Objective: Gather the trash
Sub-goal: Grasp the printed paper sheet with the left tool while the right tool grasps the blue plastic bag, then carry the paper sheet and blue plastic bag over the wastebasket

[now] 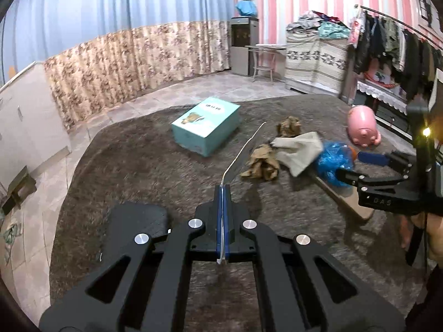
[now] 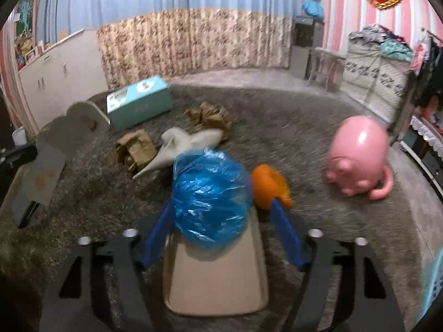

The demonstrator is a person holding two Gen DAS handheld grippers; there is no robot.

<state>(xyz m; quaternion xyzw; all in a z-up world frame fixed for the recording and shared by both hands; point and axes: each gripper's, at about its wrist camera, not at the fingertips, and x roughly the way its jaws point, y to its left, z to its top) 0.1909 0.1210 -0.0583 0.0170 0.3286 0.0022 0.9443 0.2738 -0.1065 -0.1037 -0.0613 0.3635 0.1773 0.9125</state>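
Observation:
My left gripper (image 1: 223, 189) is shut on a thin pale card (image 1: 243, 152), seen edge-on; in the right wrist view the card (image 2: 63, 144) shows whitish with orange spots. My right gripper (image 2: 221, 204) stands open around a crumpled blue plastic bag (image 2: 210, 193) that rests on a beige flat tray (image 2: 216, 282). Its left finger (image 2: 157, 235) is at the bag's side and its right finger (image 2: 285, 235) stands apart from it, next to an orange scrap (image 2: 265, 185). Beyond lie two brown paper wads (image 2: 135, 149) (image 2: 210, 116) and a white crumpled sheet (image 2: 188, 144).
Everything lies on a brown shaggy rug (image 1: 138, 171). A teal box (image 1: 206, 124) sits at its far side and a pink pig figure (image 2: 360, 157) at the right. Tiled floor, curtains, white cabinets (image 1: 25, 121) and a clothes rack (image 1: 393, 44) surround the rug.

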